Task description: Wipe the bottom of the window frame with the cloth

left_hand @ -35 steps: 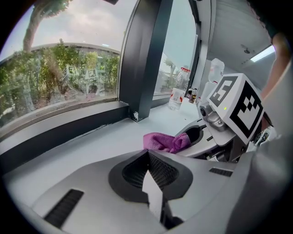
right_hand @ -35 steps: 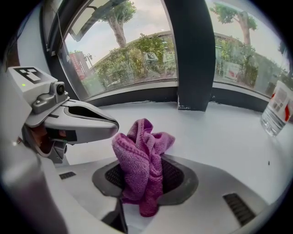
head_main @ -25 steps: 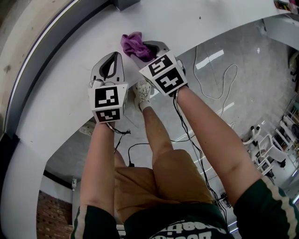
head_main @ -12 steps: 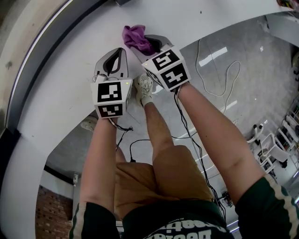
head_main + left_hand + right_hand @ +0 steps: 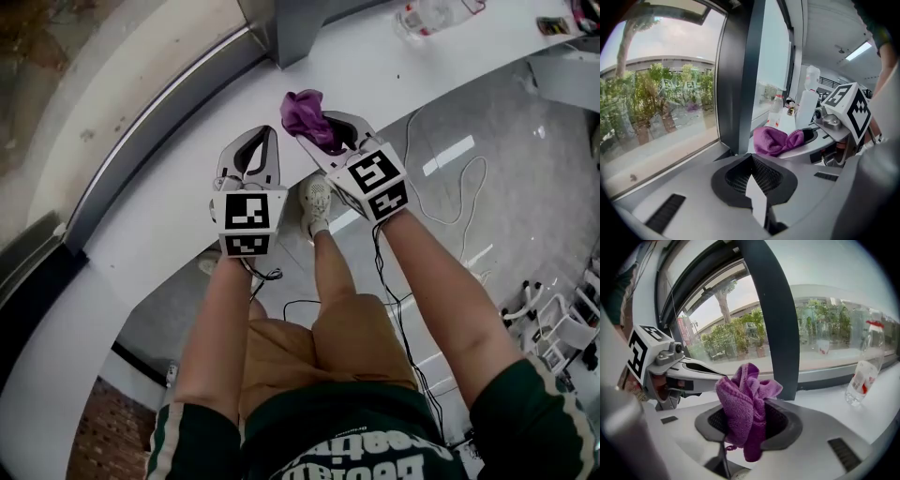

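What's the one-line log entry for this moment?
right gripper: shut on purple cloth | left gripper: shut, empty | cloth over white sill, near dark frame post

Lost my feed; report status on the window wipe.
Right claw shut on purple cloth, not yet at frame. Left claw shut, empty. Bottle on sill ahead.

In the head view, the bottle at 12 o'clock is cut off by the top edge, and the thing at 1 o'clock is too small to tell. Your right gripper, clamped on the cloth, hides its lower folds. In your left gripper view, the sill clutter past the cloth is blurred.
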Available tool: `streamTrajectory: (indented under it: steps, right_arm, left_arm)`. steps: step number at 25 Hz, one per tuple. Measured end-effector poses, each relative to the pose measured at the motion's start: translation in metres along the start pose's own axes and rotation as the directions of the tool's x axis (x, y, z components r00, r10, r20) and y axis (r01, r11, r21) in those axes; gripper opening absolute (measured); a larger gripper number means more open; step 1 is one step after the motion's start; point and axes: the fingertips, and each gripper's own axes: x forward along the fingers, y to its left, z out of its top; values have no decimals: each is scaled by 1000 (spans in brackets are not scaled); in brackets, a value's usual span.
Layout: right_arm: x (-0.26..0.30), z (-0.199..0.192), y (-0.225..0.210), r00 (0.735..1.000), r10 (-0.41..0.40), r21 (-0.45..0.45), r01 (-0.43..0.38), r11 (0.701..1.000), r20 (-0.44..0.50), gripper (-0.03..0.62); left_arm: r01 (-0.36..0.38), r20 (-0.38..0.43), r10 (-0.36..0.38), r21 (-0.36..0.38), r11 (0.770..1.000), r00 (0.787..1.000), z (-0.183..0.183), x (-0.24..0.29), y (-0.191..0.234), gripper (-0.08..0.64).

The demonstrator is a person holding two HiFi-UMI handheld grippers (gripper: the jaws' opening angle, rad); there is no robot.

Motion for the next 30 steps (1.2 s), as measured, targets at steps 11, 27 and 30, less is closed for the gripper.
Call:
streamTrajectory:
  steps: [11, 27, 30]
  right_arm:
    - [-103, 135, 55, 989, -46, -61, 55, 997, 142, 167]
    - [-191, 254, 153, 942, -67, -137, 117, 984, 328, 166]
    - [-203, 264, 170, 934, -64, -156, 126, 980, 351, 167]
  left_arm:
    - [4, 97, -10, 60, 998, 995, 114, -121, 1, 0]
    - [-18, 302, -16, 109, 994, 953, 239, -276, 19, 0]
    - [-31, 331, -8, 113, 993, 944, 243, -301, 24, 0]
